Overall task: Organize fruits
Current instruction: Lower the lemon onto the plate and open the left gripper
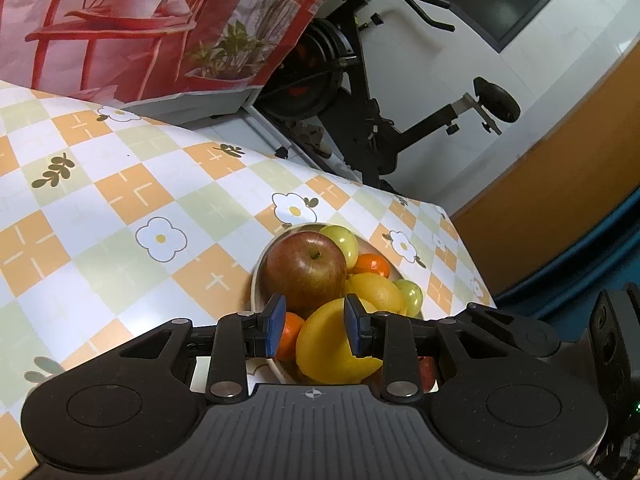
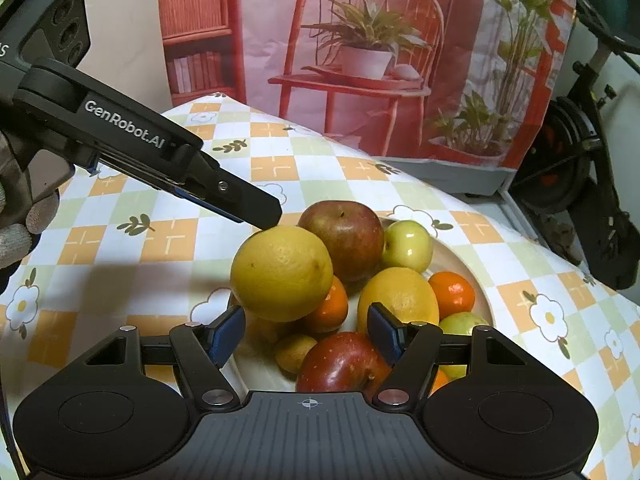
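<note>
Left tongs [image 2: 262,216] arm lettered "GenRobot.AI".

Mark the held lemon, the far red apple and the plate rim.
lemon [image 2: 282,272], right wrist view, middle of its peel.
far red apple [image 2: 344,238], right wrist view, front of its skin.
plate [image 2: 456,258], right wrist view, bare inner rim.

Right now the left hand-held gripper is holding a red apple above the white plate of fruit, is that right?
Not quite. The left hand-held gripper holds a round yellow lemon, not a red apple; the right wrist view shows it lifted above the white plate of fruit. Both red apples lie on the plate.
</note>
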The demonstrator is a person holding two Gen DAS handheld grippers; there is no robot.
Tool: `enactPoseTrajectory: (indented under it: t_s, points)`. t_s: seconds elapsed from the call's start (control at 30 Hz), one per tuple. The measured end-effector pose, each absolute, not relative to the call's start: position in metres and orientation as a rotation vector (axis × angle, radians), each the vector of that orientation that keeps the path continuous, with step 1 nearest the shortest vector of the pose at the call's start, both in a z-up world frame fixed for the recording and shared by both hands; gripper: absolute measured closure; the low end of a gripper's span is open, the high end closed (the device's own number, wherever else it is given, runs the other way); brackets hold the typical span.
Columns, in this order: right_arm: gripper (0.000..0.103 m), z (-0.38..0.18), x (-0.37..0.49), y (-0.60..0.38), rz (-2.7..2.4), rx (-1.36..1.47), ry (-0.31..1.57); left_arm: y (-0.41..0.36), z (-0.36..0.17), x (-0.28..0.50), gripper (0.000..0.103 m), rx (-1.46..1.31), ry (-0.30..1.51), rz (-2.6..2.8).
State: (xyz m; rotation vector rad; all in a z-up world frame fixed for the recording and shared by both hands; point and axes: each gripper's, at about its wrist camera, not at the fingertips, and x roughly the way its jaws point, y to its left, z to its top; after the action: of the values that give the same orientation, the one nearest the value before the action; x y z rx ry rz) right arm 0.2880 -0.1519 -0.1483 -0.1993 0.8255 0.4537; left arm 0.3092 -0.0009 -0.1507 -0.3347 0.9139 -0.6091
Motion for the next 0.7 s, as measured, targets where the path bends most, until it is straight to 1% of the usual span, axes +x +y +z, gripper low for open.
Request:
enactPoseTrajectory:
  t_s: [0.17,0.37,0.47,0.7]
  points:
    - [0.038,-0.1477,0.2868,-0.1522,0.448,-0.199,0.821,0.0018,-0.1509,0.3083,0.07,-0.334,0.913,-0.588]
    - [0.038,-0.1462,0.286,-0.1527,0.438,-0.195,0.816,0.0039,-0.1508,0.3078,0.066,-0.333,0.911,-0.564]
    - [0.038,-0.1458,0.2859,-0.1526,0.44,-0.195,0.815,0.005,-0.1498,0.3066,0.061,-0.332,0.906,-0.556]
    - [0.038,-0.1439,0.2852,-0.1508,0.438,-0.199,0.811,0.0056,-0.1477,0.3056,0.061,-0.331,0.901,-0.552]
